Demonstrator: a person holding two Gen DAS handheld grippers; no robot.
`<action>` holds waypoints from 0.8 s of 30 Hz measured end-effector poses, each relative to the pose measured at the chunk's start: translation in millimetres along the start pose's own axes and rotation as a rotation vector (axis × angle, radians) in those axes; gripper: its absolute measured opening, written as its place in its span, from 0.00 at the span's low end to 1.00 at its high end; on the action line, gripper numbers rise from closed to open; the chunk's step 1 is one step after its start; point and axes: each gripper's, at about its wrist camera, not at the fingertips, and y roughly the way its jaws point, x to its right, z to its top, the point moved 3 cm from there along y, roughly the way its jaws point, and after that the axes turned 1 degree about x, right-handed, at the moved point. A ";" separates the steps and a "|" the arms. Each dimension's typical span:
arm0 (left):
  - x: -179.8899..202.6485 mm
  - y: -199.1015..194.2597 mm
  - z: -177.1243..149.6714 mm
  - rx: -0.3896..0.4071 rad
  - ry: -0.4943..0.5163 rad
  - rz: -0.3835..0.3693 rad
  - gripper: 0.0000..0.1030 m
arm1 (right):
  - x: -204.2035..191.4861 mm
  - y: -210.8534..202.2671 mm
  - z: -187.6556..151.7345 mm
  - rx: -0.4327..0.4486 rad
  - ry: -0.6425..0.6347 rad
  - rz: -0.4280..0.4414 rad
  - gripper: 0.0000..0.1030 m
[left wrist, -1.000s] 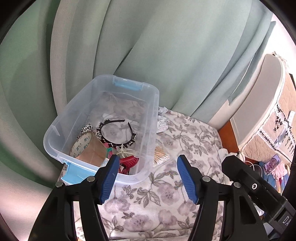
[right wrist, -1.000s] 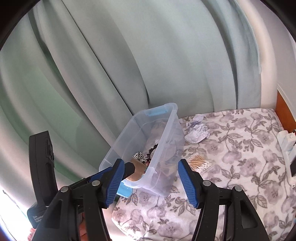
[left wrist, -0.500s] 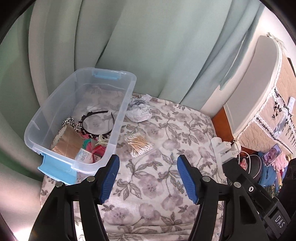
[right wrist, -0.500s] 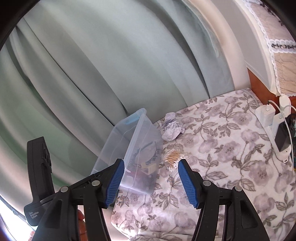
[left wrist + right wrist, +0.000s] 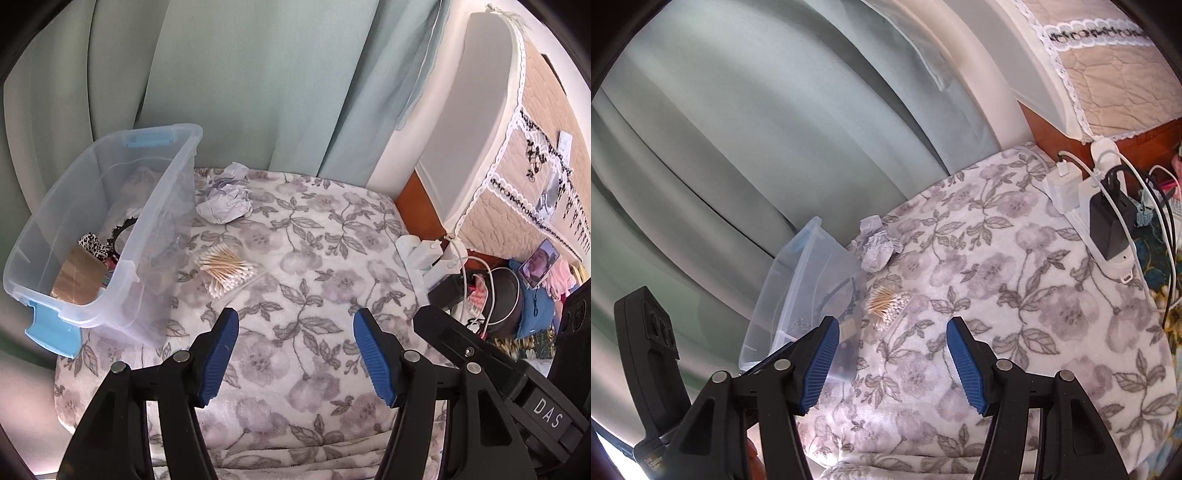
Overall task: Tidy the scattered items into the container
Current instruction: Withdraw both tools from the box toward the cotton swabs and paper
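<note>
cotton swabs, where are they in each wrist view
Left wrist: cotton swabs left of centre, on the floral blanket, above the left jaw.
Right wrist: swabs mid-frame, between and above the jaws.
Shared landmark: the clear bin just left of them.

Black plastic frames are seen on the left gripper (image 5: 295,328) and the right gripper (image 5: 888,338). Ribbed blue pads (image 5: 218,354) are fitted to the fingers, and silver screws (image 5: 412,355) are set in the arms. "DAS" is printed in white on the right one's body.
</note>
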 end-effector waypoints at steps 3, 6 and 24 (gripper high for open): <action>-0.1 12.1 -6.6 -0.014 0.014 0.036 0.64 | 11.4 6.5 -3.8 -0.026 0.019 -0.019 0.63; -3.5 25.4 -13.5 -0.054 0.010 0.047 0.64 | 19.9 11.8 -6.3 -0.046 0.026 -0.038 0.63; -39.4 114.4 -22.7 -0.178 -0.072 0.206 0.64 | 60.9 74.7 -27.7 -0.207 0.074 -0.129 0.63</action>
